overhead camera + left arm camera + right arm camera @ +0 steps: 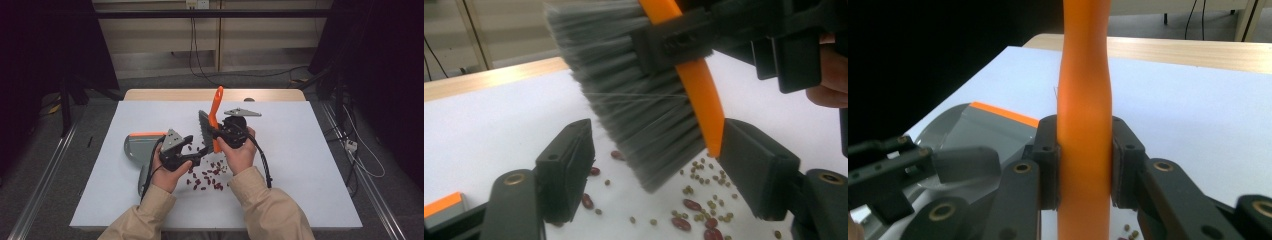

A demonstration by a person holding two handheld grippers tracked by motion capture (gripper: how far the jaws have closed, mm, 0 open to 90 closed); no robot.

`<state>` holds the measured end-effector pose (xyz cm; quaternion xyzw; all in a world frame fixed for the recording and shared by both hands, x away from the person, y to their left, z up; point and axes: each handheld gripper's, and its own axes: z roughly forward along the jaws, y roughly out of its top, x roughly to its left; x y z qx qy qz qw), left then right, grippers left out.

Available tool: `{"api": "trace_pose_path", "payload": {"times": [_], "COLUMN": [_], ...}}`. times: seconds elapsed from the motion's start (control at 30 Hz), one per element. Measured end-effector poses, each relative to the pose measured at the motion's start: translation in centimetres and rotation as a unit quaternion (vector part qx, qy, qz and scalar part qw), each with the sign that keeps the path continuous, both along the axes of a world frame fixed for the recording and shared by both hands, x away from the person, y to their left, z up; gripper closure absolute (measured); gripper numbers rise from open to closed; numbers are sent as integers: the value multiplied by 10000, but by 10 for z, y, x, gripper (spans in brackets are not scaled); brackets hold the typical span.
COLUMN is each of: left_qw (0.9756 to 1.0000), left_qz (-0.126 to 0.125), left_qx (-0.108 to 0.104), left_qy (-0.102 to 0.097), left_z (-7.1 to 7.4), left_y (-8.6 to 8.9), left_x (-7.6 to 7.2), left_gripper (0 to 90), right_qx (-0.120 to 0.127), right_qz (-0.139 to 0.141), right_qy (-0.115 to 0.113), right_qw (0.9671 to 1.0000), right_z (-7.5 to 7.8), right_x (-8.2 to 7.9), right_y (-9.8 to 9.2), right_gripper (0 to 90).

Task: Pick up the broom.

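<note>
The right tool is clenched on the brush handle, bristles angled down toward the scattered beans, apparently for sweeping. The left tool hangs released around the bristles, perhaps to steady them; the dustpan waits beside on the surface.

Grey floor, dark curtains, perhaps wooden wall panels.

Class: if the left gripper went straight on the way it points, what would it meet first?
Probably the brush: its bristles hang just ahead between the open left gripper jaws, though depth is uncertain.
</note>
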<state>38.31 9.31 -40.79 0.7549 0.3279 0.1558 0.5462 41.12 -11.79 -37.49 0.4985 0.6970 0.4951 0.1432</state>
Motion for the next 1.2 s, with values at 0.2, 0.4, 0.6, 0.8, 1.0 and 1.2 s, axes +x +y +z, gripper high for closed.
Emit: {"api": "trace_pose_path", "payload": {"times": [0.2,0.4,0.6,0.8,1.0,1.2], "left_qw": [9998,9996,9994,9991,9993,9994], "left_qz": [-178,-220,-332,-388,-353,-303], "left_qx": [-78,-141,-130,-185,-99,-78], "left_qy": [6,54,54,37,39,119], "left_z": [5,7,16,22,22,16], "left_y": [5,10,18,31,48,68], "left_x": [3,4,5,5,3,2], "left_gripper": [204,151,108,53,49,48], "right_qx": [-36,-122,-170,-260,-246,-396], "right_qz": [101,167,262,250,138,138], "right_qy": [11,34,64,80,177,179], "right_qw": [9999,9998,9995,9993,9994,9990], "right_z": [2,5,8,11,13,13], "right_x": [0,-1,-2,-3,-4,-7], "right_y": [-9,-19,-27,-37,-51,-60], "right_gripper": [713,713,713,713,713,713]}}
